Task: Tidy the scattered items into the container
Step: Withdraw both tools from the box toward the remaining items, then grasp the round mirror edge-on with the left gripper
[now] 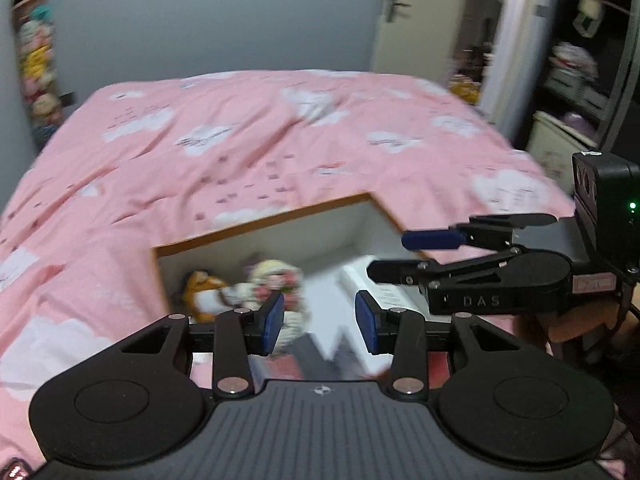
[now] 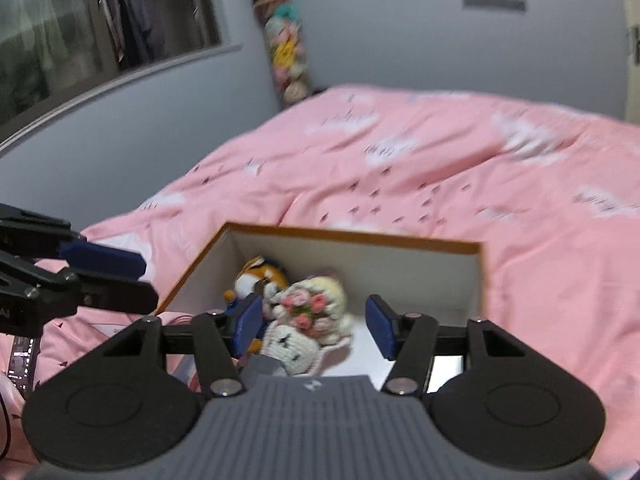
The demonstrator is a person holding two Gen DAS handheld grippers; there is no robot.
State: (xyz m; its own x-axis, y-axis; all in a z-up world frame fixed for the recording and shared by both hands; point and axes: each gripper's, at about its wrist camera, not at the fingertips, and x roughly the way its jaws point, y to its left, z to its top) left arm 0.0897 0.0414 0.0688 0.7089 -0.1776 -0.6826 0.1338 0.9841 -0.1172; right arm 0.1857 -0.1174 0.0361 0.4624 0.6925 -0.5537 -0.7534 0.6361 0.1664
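While both tools hovered over the bed, the left tool (image 1: 320, 322) stood with its blue pads apart and nothing between them, and the right tool (image 2: 316, 326) was likewise spread wide and empty. Just beyond their fingertips sat the container (image 2: 476, 276), an open white box with an orange-brown rim, resting on the pink bedspread (image 2: 440, 168). Inside it lay the gathered toys: a white knitted bunny (image 2: 294, 346) nearest, a cream doll with pink roses (image 2: 316, 304) touching it, and an orange plush tiger (image 2: 260, 274) in the far left corner. From the left wrist view, a white ribbed item (image 1: 380, 284) lay at the box's right side, too blurred to identify. Farther off, stacked plush toys (image 2: 284, 40) stood in the wall corner.
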